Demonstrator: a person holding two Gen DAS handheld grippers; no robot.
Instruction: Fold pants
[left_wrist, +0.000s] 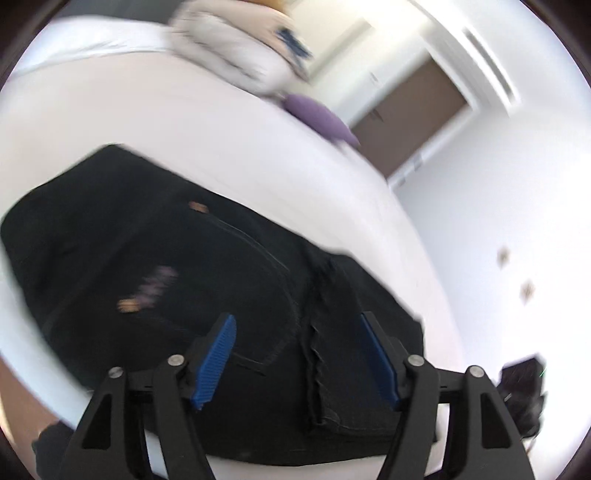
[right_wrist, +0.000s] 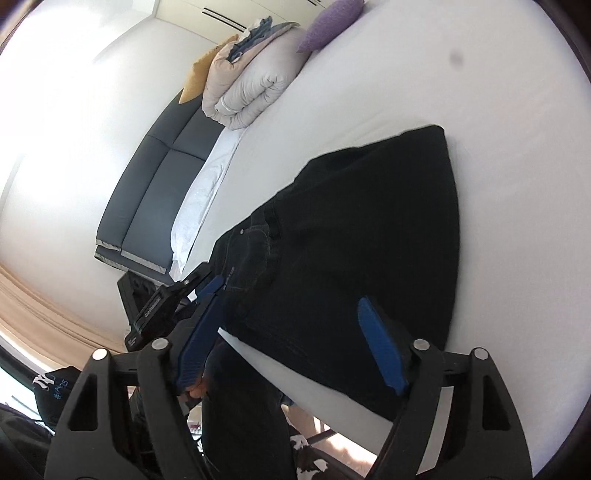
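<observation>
Black pants (left_wrist: 192, 273) lie folded on a white bed (left_wrist: 184, 122), near its edge. In the left wrist view my left gripper (left_wrist: 299, 325) is open just above the pants' near end, nothing between its blue pads. In the right wrist view the pants (right_wrist: 362, 229) lie flat on the bed (right_wrist: 480, 74). My right gripper (right_wrist: 291, 295) is open over their near edge and empty. My left gripper (right_wrist: 170, 299) shows at the left, beside the waistband end of the pants.
A rolled grey duvet (right_wrist: 251, 88), a purple cushion (right_wrist: 328, 22) and a yellow pillow (right_wrist: 201, 74) sit at the far end of the bed. A dark headboard (right_wrist: 155, 192) runs along the bed's side. The bed edge lies just below the pants.
</observation>
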